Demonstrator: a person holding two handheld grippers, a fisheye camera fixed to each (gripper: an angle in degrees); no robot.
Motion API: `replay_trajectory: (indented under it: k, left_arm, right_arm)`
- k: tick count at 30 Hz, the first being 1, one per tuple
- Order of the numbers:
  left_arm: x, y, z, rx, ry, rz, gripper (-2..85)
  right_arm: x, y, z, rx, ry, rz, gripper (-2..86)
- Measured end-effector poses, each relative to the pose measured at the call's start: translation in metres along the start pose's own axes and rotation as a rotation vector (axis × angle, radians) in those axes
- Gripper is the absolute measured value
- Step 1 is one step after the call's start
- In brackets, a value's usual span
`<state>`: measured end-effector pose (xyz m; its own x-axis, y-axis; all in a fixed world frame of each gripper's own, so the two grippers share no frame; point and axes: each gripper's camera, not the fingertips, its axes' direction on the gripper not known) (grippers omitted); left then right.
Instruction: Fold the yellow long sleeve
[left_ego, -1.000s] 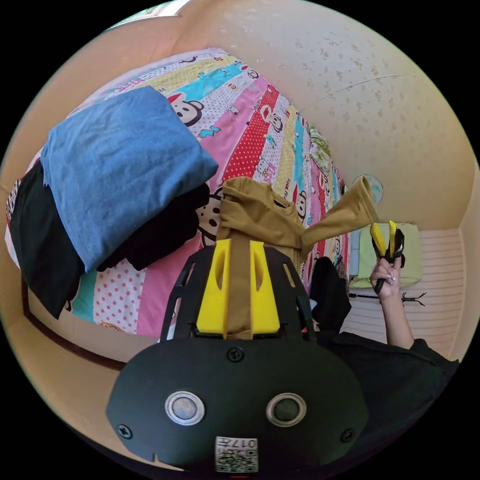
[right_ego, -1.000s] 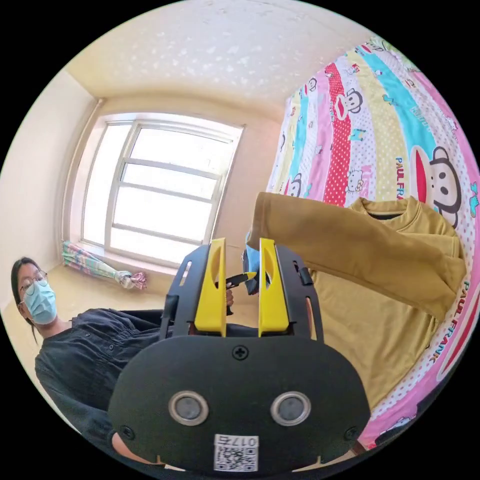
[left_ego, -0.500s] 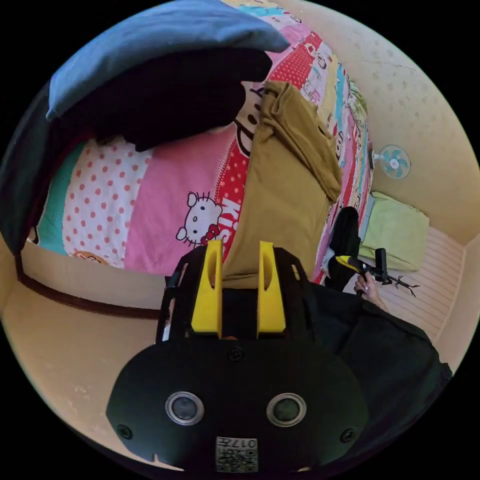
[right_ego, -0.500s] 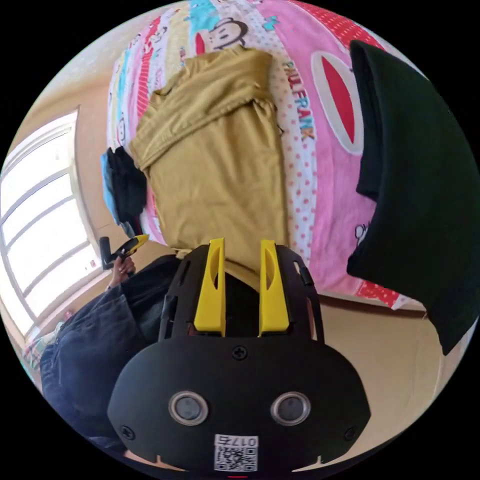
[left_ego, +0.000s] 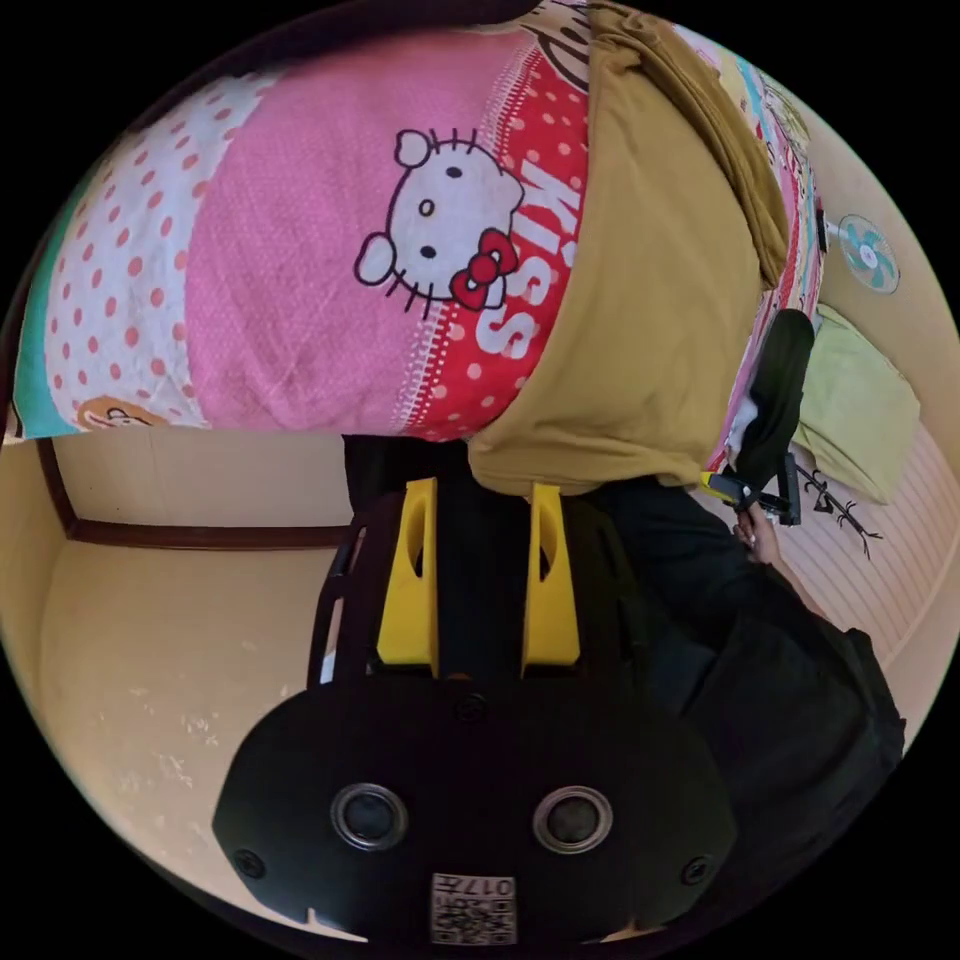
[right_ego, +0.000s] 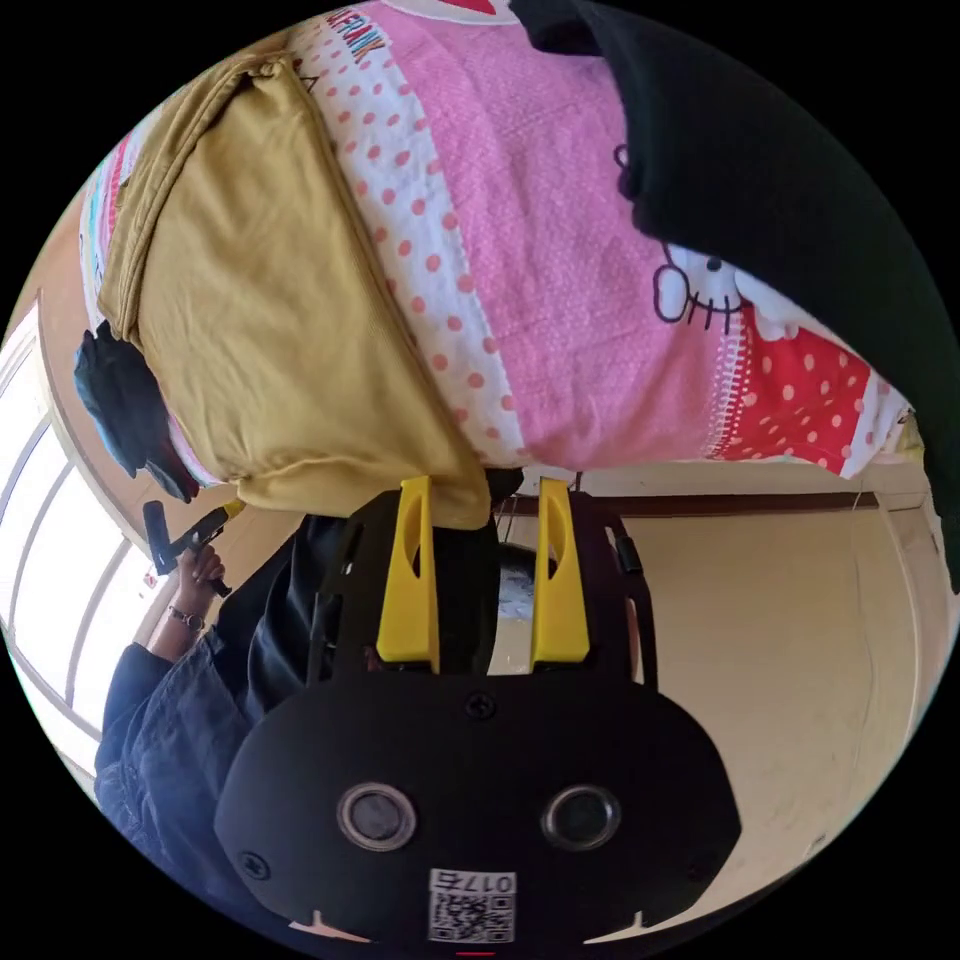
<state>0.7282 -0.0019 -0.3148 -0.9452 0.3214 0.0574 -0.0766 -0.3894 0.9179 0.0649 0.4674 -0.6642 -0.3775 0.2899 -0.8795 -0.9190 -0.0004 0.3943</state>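
Patterned bedding in pink, red and dotted stripes was spread over the bed, and beige flooring was seen below its edge. On it the yellow long sleeve was laid flat, its sleeves already turned in over the chest, its long axis running away from the bed edge and its hem hanging over that edge. In the left gripper view, the left gripper was poised just under one hem corner, jaws parted, nothing pinched. Further right, in the right gripper view, the right gripper was held at the other hem corner, likewise spread and empty, with a dark folded garment lying apart. Both grippers appeared equally near; a lengthwise fold from the hem was judged likely.
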Motion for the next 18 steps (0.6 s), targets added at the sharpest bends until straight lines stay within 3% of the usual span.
replay_trajectory:
  k: [7,10,14,16,18]
  left_arm:
    - [-0.022,-0.012,0.032,-0.058,0.043,-0.039,11.0]
    - [-0.021,-0.01,0.027,-0.078,0.079,-0.04,5.1]
    - [-0.011,0.011,0.008,-0.156,0.029,0.085,4.2]
    - [-0.013,0.035,-0.023,-0.149,0.198,0.179,3.9]
    - [-0.016,0.059,-0.062,-0.085,0.414,0.231,3.8]
  right_arm:
    - [0.023,0.008,0.005,0.038,-0.263,0.089,10.0]
    - [0.017,0.008,0.008,-0.023,-0.286,0.031,6.3]
    - [0.005,0.028,-0.023,0.025,-0.244,-0.125,3.9]
    - [0.01,0.043,-0.042,0.073,-0.302,-0.173,3.6]
    - [0.02,0.062,-0.069,0.147,-0.498,-0.235,3.3]
